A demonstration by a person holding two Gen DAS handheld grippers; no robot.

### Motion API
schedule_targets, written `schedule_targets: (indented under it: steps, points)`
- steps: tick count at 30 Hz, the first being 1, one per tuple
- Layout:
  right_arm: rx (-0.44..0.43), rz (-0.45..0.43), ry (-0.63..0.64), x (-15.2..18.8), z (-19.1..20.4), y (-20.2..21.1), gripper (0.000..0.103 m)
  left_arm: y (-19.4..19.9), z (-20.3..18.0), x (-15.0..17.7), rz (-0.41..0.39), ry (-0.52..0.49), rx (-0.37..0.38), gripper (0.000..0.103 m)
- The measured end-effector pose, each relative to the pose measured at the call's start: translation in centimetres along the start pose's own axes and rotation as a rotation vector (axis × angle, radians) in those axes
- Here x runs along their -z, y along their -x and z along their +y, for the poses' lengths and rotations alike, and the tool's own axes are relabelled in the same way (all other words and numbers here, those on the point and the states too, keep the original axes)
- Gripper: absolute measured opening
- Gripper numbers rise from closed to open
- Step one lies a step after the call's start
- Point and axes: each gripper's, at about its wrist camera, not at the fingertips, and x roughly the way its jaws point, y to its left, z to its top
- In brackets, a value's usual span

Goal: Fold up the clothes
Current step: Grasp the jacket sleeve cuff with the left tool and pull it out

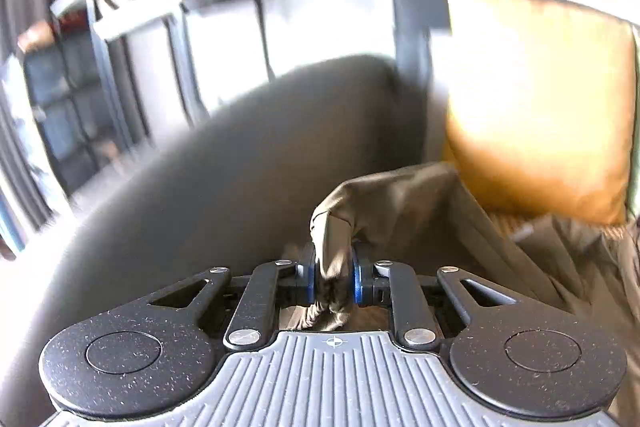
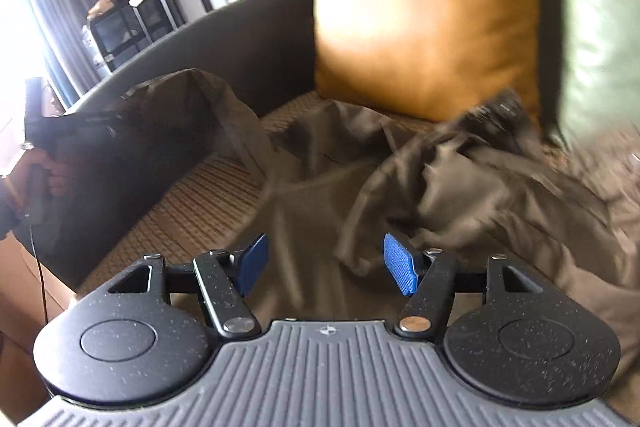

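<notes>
The dark olive-brown fabric garment (image 2: pixel 320 179) lies crumpled across the ribbed brown sofa seat (image 2: pixel 192 203), bunched highest toward the right, with one corner lifted off the seat at the far left. That lifted corner is in your left gripper (image 1: pixel 334 277) — its blue-edged pads are closed tight on a thick wad of the cloth, which spills out both above and below the pinch. Your right gripper (image 2: pixel 326 263) hangs just over the near part of the garment with its fingers spread wide and nothing between them.

Behind the cloth stands a tan leather cushion (image 2: pixel 424 19), a pale green cushion (image 2: pixel 600 19) to its right, and the dark grey curved sofa arm (image 1: pixel 224 155) rising on the left.

From here, I judge the main risk is your left hold: it grips a bunch, not a clean edge, so pulling could drag several layers and twist the piece. The blur suggests fast motion; a quick tug might slip the fabric out. If your right fingers close on the crumpled heap instead of a matching corner, the spread will likely come out skewed — and the cloth may catch the cushions.
</notes>
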Motion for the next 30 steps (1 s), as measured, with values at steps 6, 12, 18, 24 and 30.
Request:
schedule_targets:
  steps: [6,12,18,24,30]
  points:
    - [-0.023,0.011,0.103,-2.5,5.2,-0.6,0.069,7.7,2.5,1.9,-0.038,-0.137,0.04,0.013]
    - [-0.026,0.047,0.157,-3.1,8.4,-1.1,0.069,9.2,1.6,11.2,0.14,-0.23,0.111,0.025]
    - [0.002,0.118,0.171,-2.8,10.2,-1.8,0.069,8.8,1.4,17.8,0.307,-0.206,0.177,0.045]
    - [0.024,0.117,0.178,-2.4,10.3,0.0,0.07,12.2,6.2,17.3,0.318,0.198,0.294,0.072]
    - [-0.015,0.116,0.19,-3.0,12.6,-1.5,0.07,14.0,9.0,20.3,0.334,0.423,0.23,0.073]
